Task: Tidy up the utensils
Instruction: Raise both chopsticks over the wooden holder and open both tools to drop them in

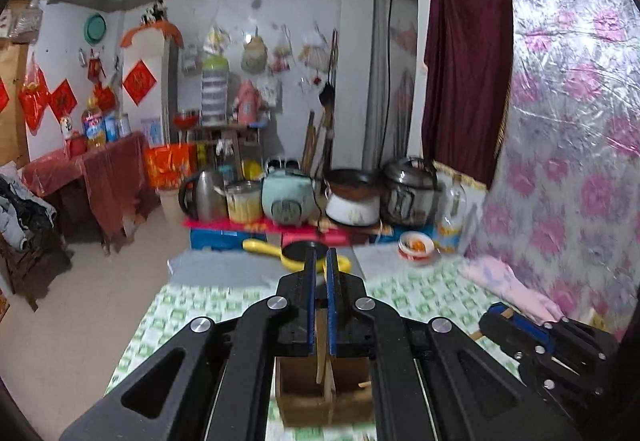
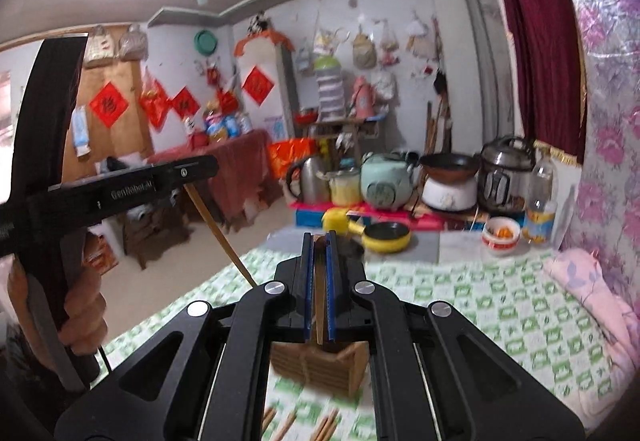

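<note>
A wooden utensil holder [image 1: 320, 397] with compartments stands on the green-patterned cloth [image 1: 192, 305], just under my left gripper [image 1: 320, 261]. The left gripper is shut on a wooden chopstick [image 1: 320, 345] that points down into the holder. My right gripper [image 2: 319, 241] is shut on a chopstick [image 2: 319, 301] above the same holder [image 2: 320, 369]. The left gripper's body [image 2: 120, 189] shows at the left of the right wrist view, with its chopstick [image 2: 220, 233] slanting down. Several loose chopsticks [image 2: 304, 425] lie on the cloth in front of the holder.
A yellow pan [image 2: 386, 237] and a yellow ladle [image 1: 264, 247] lie at the far edge of the surface. A bowl with orange food [image 2: 500, 235] and a bottle [image 2: 540, 201] stand far right. Pink folded cloth [image 2: 588, 281] lies at the right. Cookers and a kettle stand behind.
</note>
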Demonstrator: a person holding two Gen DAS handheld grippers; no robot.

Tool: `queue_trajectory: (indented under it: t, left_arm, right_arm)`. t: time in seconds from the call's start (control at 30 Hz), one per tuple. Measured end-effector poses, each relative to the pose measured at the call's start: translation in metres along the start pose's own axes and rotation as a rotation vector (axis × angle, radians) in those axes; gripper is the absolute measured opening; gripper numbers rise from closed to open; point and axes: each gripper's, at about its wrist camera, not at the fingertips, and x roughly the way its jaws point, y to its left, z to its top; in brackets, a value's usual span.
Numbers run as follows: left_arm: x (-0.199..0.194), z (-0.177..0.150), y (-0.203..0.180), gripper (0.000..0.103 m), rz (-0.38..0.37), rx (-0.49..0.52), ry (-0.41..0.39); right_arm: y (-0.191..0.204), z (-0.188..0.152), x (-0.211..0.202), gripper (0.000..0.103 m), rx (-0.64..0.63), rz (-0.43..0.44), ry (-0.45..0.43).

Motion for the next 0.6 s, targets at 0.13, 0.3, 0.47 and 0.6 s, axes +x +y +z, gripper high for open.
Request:
queue_trajectory:
  t: [0.13,0.3,0.47,0.6]
  left_arm:
    - [0.048,-0.036,0.009,0.006,-0.004,-0.032,0.074]
    - [0.077,-0.084,0.029,0.049,0.029,-0.083,0.227]
    - [0.045,-0.095,0.041,0.086,0.087,-0.094,0.166]
    - [0.017,-0.107,0.044,0.093,0.076,-0.114,0.187]
  right_arm:
    - [-0.009,-0.022,0.047,0.007,0.013,0.004,0.117]
    - [-0.020,-0.039,0.050,0.012,0.038,0.003,0.153]
    - [-0.013,-0.039,0.014,0.025,0.031,-0.003,0.101]
    - [-0.006,-0.050,-0.012,0.050,0.033,-0.009,0.098]
